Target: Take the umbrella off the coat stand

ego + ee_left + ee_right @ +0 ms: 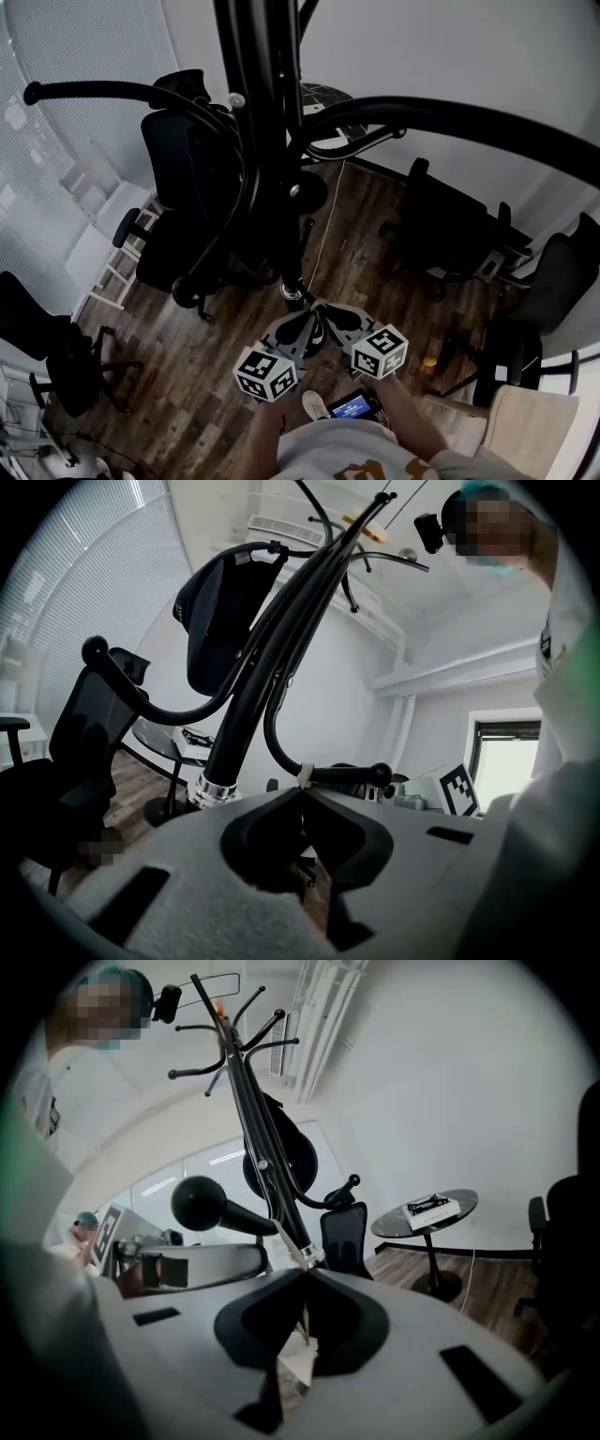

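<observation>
The black coat stand rises through the middle of the head view, its curved arms ending in balls. A silver ring sits low on its pole. I cannot pick the umbrella out with certainty; a dark rounded item hangs high on the stand, also in the right gripper view. My left gripper and right gripper are side by side just below the ring, jaws together. In the left gripper view a pale tag on a hooked arm sits at the gripper's tips. A pale strip reaches the right gripper's tips; whether it is pinched is unclear.
Black office chairs stand around: left, right and far left. A small round table with a box on it stands by the wall. A white shelf is at the left. The floor is dark wood.
</observation>
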The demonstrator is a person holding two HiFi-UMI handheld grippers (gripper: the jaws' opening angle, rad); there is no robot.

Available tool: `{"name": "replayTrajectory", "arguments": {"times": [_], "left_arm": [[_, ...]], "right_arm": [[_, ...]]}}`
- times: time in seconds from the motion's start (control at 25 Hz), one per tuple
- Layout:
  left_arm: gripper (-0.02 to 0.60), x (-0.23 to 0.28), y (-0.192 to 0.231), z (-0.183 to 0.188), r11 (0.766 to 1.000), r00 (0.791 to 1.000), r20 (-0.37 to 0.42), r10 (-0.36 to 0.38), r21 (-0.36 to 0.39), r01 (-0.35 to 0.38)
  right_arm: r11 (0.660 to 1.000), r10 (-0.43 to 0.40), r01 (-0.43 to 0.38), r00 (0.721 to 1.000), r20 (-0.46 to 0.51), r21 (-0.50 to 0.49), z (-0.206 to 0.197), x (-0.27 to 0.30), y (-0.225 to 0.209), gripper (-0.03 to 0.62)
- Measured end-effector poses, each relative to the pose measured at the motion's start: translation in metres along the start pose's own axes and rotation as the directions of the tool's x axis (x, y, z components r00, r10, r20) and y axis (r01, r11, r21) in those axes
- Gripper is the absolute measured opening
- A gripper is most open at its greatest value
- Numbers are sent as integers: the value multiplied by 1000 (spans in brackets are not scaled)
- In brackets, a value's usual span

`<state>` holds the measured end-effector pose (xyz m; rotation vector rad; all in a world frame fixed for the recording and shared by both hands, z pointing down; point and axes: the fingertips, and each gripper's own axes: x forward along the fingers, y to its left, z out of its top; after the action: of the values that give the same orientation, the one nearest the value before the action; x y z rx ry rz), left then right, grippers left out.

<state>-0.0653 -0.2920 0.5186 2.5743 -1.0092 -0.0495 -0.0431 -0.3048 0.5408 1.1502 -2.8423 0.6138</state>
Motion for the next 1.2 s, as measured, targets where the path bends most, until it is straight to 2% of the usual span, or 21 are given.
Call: {"name": "replayTrajectory", "arguments": {"times": [0.52,1.2], "left_arm": [[23,-2,-17,6,1000,1000,8,-12,13,12],[23,-5,-42,6,1000,999,15,-30,11,29]], "right_arm": [[999,-14,13,999,42,37,9,-18,1,20],[999,-40,38,996,76,33,13,-44,5,20]]}}
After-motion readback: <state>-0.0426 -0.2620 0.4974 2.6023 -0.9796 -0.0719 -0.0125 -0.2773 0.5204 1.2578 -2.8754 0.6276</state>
